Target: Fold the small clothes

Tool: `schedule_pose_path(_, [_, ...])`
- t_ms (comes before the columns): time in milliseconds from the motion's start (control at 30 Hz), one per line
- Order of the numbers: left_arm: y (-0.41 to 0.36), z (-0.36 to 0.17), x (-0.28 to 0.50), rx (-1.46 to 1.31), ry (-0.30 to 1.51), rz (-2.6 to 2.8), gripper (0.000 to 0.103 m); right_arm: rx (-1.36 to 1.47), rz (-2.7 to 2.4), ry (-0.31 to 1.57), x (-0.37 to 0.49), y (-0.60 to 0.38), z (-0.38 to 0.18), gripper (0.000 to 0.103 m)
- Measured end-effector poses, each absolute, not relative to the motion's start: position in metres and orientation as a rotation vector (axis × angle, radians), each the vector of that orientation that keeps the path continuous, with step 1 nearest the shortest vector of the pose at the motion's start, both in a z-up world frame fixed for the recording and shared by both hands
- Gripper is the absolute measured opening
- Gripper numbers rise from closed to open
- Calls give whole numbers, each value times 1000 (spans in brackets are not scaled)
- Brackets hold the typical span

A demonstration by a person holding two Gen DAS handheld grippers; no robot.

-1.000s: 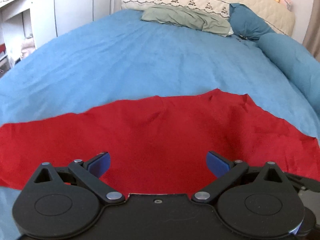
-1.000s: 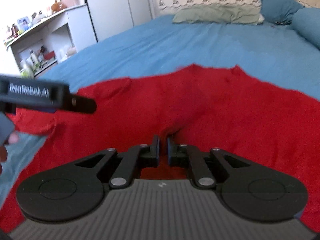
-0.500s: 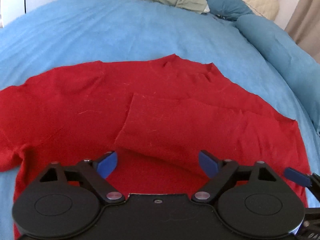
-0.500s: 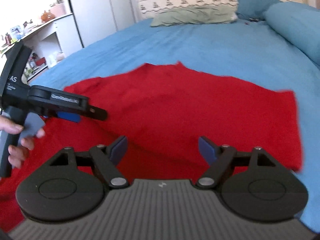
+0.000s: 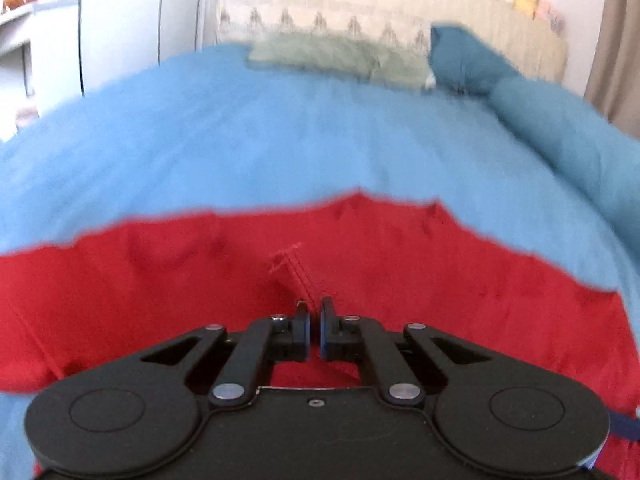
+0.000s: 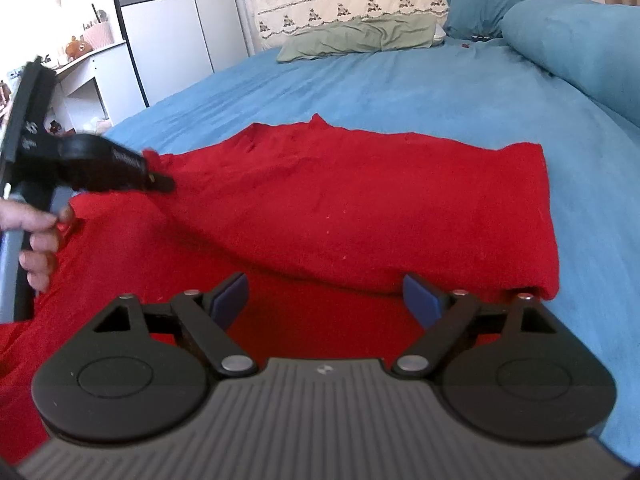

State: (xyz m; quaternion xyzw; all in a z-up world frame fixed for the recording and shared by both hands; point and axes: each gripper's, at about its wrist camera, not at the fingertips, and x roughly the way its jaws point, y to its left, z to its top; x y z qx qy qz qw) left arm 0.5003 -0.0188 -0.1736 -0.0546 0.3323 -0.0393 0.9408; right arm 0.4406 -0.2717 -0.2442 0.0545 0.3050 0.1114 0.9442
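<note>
A red garment (image 6: 360,200) lies spread on the blue bedsheet (image 6: 400,88), its right side folded over onto the middle. In the left wrist view my left gripper (image 5: 314,320) is shut on a hemmed edge of the red garment (image 5: 296,272), which rises from between the fingertips. The left gripper also shows in the right wrist view (image 6: 160,180), at the garment's left side, held by a hand. My right gripper (image 6: 326,296) is open and empty, low over the garment's near edge.
A green pillow (image 6: 360,36) and dark blue pillows (image 6: 480,4) lie at the head of the bed. A rolled blue duvet (image 6: 580,44) runs along the right side. A white desk and cabinets (image 6: 100,76) stand left of the bed.
My left gripper has shut on the garment's hemmed edge. My right gripper let go of the cloth half a second earlier and stays open. The right flap now lies folded over.
</note>
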Motion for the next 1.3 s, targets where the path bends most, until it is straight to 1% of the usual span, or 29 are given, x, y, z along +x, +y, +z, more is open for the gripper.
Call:
schedule_pose_path(133, [-3, -150, 488, -50, 535, -5, 4, 114, 226, 610, 439, -275, -241, 100])
schedule_pose_path(233, [19, -146, 482, -49, 474, 74, 4, 114, 207, 611, 442, -277, -240, 101])
schedule_pose_path(333, [36, -160, 485, -61, 507, 109, 4, 140, 161, 624, 452, -283, -241, 103])
schedule_pose_path(400, [45, -167, 482, -70, 507, 146, 4, 172, 142, 642, 460, -288, -242, 103])
schedule_pose_path(500, [50, -178, 485, -75, 561, 107, 5, 198, 123, 652, 465, -294, -242, 103])
schedule_pose_path(633, [53, -191, 483, -93, 606, 92, 12, 184, 80, 647, 465, -301, -244, 103])
schedule_pose_path(667, [54, -192, 481, -91, 612, 94, 15, 185, 72, 642, 464, -304, -245, 103])
schedule_pose_path(733, [59, -193, 477, -73, 622, 106, 16, 198, 63, 635, 462, -310, -245, 101])
schedule_pose_path(800, [67, -194, 473, -73, 636, 108, 23, 205, 61, 638, 461, -317, -246, 98])
schedule_pose_path(833, [73, -194, 470, -84, 642, 113, 25, 202, 55, 639, 459, -319, -246, 95])
schedule_pose_path(967, [94, -190, 454, -119, 664, 121, 25, 152, 49, 655, 450, -316, -244, 96])
schedule_pose_path(1033, [96, -182, 443, -135, 644, 97, 27, 127, 52, 644, 442, -306, -235, 99])
schedule_pose_path(1067, [94, -178, 439, -131, 628, 79, 33, 121, 66, 612, 436, -302, -229, 99])
schedule_pose_path(1100, [90, -174, 437, -125, 609, 58, 46, 114, 83, 574, 431, -295, -221, 103])
schedule_pose_path(1167, [77, -167, 441, -120, 596, -13, 59, 109, 99, 540, 434, -281, -212, 103])
schedule_pose_path(1233, [61, -165, 450, -107, 596, -69, 60, 106, 119, 540, 449, -267, -209, 103])
schedule_pose_path(1267, [53, -167, 456, -87, 605, -85, 63, 101, 115, 545, 458, -261, -210, 103])
schedule_pose_path(1300, [45, -170, 464, -64, 625, -100, 64, 104, 107, 552, 467, -257, -213, 103])
